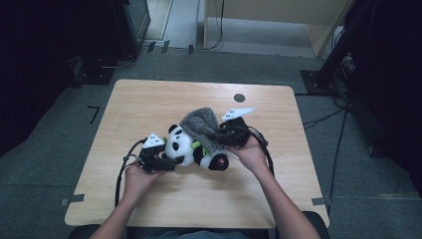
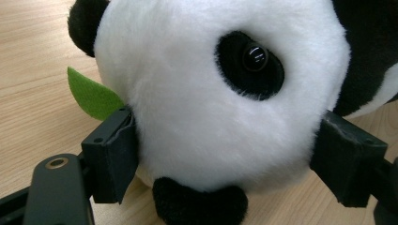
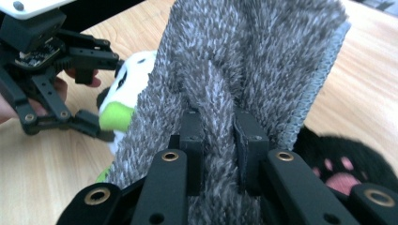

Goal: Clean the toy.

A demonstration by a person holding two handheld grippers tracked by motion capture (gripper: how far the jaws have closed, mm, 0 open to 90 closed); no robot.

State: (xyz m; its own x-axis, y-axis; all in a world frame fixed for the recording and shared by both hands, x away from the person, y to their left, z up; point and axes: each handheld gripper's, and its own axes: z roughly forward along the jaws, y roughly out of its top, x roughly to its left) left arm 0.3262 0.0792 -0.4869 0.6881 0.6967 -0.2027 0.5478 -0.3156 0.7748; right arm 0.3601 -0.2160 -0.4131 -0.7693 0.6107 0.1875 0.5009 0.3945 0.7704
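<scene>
Plush panda (image 1: pixel 186 147) lies on its side near the middle of the wooden table (image 1: pixel 149 99), head toward the person's left, black paw with pink pads (image 1: pixel 219 162) toward the near edge. Grey fuzzy sock (image 1: pixel 201 127) is draped over the panda's body on its far side.

Left gripper (image 1: pixel 166 162): jaws wide apart but clamped on the panda's head. In the left gripper view each pad (image 2: pixel 115 154) presses into the white fur either side of the head (image 2: pixel 211 103), below the black eye patch. A green felt leaf (image 2: pixel 91 96) sticks out behind the head, just beside the left pad.

Right gripper (image 3: pixel 218 140): jaws nearly together, pinching a fold of the grey sock (image 3: pixel 244 56). The fabric stands up from the pinch, ribbed cuff edge at its right. In the high view this gripper (image 1: pixel 229 134) sits just right of the panda.

Handling, my read:
- Panda is light, soft and squashy. The head compresses under the pads, so the grip sinks in rather than slips. The head is the roundest, firmest bulk and the sensible anchor.
- Sock is limp, stretchy and fuzzy, with no stiffness at all. A pinched fold holds, but the cloth bunches. Better purchase at the ribbed cuff if it has to open over the body.
- Nothing fragile here. Main risk is the sock snagging on the paw or the leaf, or the panda rolling if the head grip loosens.
</scene>
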